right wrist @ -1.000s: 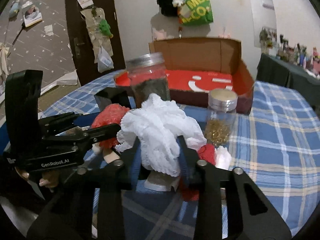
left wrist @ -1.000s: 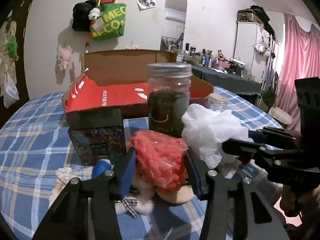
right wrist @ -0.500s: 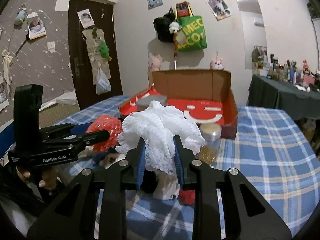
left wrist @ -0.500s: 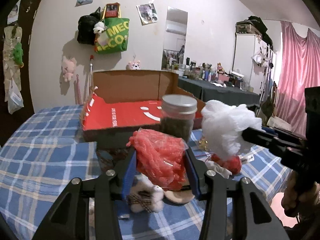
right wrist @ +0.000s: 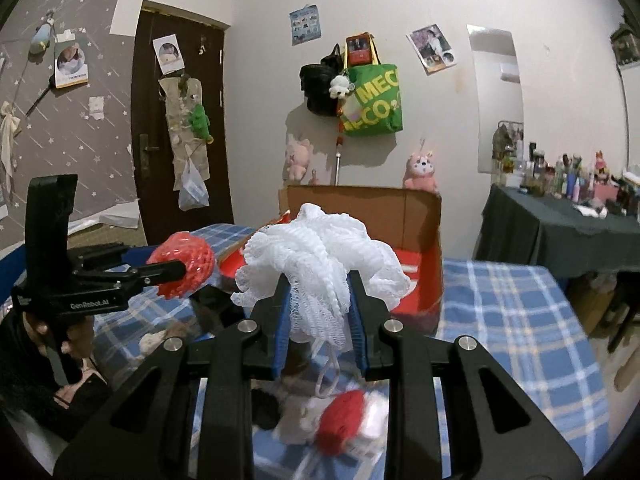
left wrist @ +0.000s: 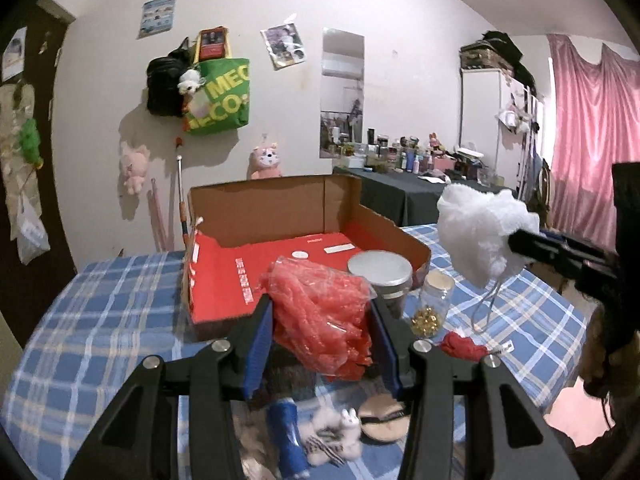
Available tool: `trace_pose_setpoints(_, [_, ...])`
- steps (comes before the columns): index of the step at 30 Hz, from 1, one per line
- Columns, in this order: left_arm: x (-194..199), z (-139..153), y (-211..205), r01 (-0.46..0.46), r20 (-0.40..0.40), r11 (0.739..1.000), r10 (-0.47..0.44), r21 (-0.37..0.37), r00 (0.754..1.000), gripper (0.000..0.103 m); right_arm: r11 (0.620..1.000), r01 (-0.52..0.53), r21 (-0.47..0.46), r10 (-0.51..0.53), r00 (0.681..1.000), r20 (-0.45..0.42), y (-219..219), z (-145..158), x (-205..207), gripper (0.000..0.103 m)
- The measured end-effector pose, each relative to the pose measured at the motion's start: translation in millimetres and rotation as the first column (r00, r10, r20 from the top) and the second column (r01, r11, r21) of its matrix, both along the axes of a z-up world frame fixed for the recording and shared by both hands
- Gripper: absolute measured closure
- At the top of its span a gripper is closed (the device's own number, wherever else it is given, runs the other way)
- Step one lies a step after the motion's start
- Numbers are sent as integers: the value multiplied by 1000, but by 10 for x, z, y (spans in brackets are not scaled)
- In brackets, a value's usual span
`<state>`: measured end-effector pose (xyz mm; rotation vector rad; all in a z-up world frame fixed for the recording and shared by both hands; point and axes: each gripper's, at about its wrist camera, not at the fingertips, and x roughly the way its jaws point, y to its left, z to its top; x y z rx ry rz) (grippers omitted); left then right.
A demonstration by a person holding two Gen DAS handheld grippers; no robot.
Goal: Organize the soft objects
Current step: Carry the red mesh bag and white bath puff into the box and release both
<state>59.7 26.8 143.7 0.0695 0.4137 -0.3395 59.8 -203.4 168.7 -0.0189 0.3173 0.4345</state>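
While the left gripper (left wrist: 320,316) pinches red mesh (left wrist: 320,320), the right gripper (right wrist: 318,312) squeezes white pouf (right wrist: 320,252).

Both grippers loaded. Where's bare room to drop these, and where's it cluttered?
Free: the red floor of the box, between its cardboard walls, and the checked cloth left of the box. Also the cloth right of the box in the right view. Crowded: the strip in front of the box, with jars, a red ball and small toys.
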Motion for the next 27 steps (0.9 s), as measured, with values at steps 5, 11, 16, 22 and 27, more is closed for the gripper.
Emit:
trace_pose_setpoints(5, [235, 186, -30, 75, -16, 996, -75, 49, 997, 54, 999, -15, -39, 15, 1000, 6, -22, 145, 254, 79])
trace_pose_setpoints(11, [563, 268, -58, 140, -90, 988, -133, 70, 987, 54, 994, -52, -98, 50, 998, -24, 27, 194, 549, 79])
trace_pose_setpoints(16, [796, 306, -77, 155, -115, 980, -141, 123, 983, 54, 986, -83, -144, 74, 995, -66, 91, 205, 809, 79])
trace_pose_setpoints(22, [1175, 298, -132, 201, -203, 972, -174, 123, 964, 54, 978, -119, -170, 96, 986, -135, 142, 221, 1197, 79])
trace_pose_setpoints(27, [1476, 245, -197, 230, -257, 966, -194, 120, 947, 54, 971, -139, -192, 101, 975, -199, 200, 181, 1586, 79])
